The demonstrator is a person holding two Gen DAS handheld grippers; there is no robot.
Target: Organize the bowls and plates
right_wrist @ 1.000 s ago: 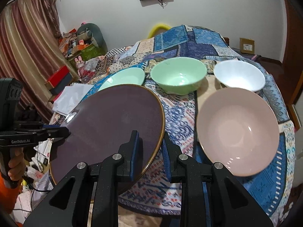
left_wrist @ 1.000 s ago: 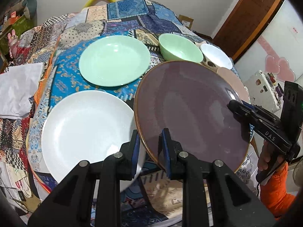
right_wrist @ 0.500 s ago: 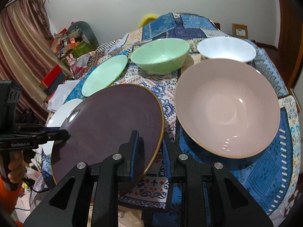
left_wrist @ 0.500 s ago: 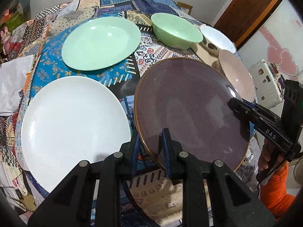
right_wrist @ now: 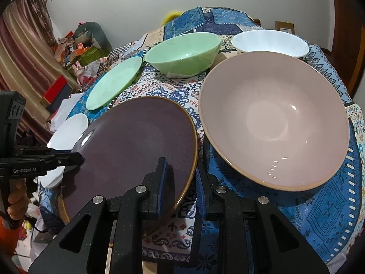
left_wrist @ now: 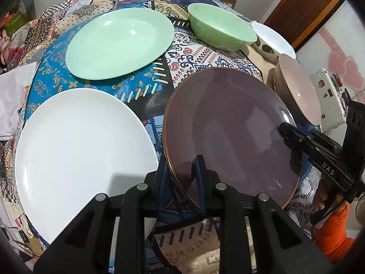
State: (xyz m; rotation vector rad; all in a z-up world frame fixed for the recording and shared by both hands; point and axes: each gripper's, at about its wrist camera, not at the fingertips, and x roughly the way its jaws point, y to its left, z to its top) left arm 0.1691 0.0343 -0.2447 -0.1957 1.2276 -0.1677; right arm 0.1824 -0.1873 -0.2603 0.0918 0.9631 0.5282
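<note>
Both grippers hold one dark purple plate [left_wrist: 230,134] by opposite rims, low over the patterned tablecloth [left_wrist: 194,57]. My left gripper [left_wrist: 182,178] is shut on its near rim. My right gripper [right_wrist: 181,178] is shut on the other rim of the purple plate [right_wrist: 134,146]. A white plate [left_wrist: 77,153] lies to its left, a mint green plate [left_wrist: 118,43] beyond it. A green bowl [right_wrist: 182,54], a white bowl [right_wrist: 270,43] and a large pink bowl [right_wrist: 271,118] stand to the right.
White folded cloth [left_wrist: 13,96] lies at the table's left edge. A white box with stickers [left_wrist: 330,100] stands off the table on the right. Cluttered shelves and a curtain [right_wrist: 22,52] are at the far left. The table edge is just below both grippers.
Both grippers have moved forward and down with the purple plate. The pink bowl and the white plate now lie much closer in view.
</note>
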